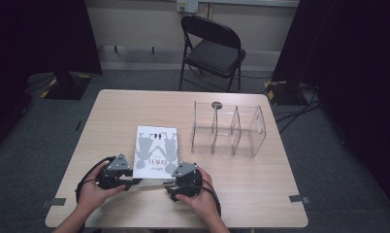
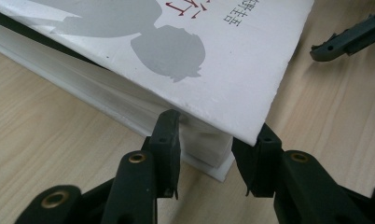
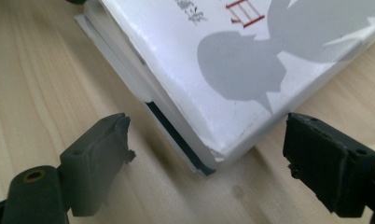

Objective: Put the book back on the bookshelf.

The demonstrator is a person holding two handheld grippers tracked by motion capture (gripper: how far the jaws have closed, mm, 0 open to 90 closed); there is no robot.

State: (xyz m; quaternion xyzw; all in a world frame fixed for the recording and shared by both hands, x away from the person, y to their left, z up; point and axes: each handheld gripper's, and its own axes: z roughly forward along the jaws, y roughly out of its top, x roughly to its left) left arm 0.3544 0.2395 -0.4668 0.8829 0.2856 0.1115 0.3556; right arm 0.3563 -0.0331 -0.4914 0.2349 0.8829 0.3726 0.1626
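Near the tabletop's front edge, the left gripper (image 2: 213,140) is clamping the book (image 1: 155,149) corner to lift it; the right gripper (image 3: 204,158) is waiting open at the other corner.

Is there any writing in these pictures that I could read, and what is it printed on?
Nothing can be quoted for certain.
book cover: red characters and small dark characters, cropped and blurred in both gripper views, too small in the high view.
Clear organizer, table: no writing.
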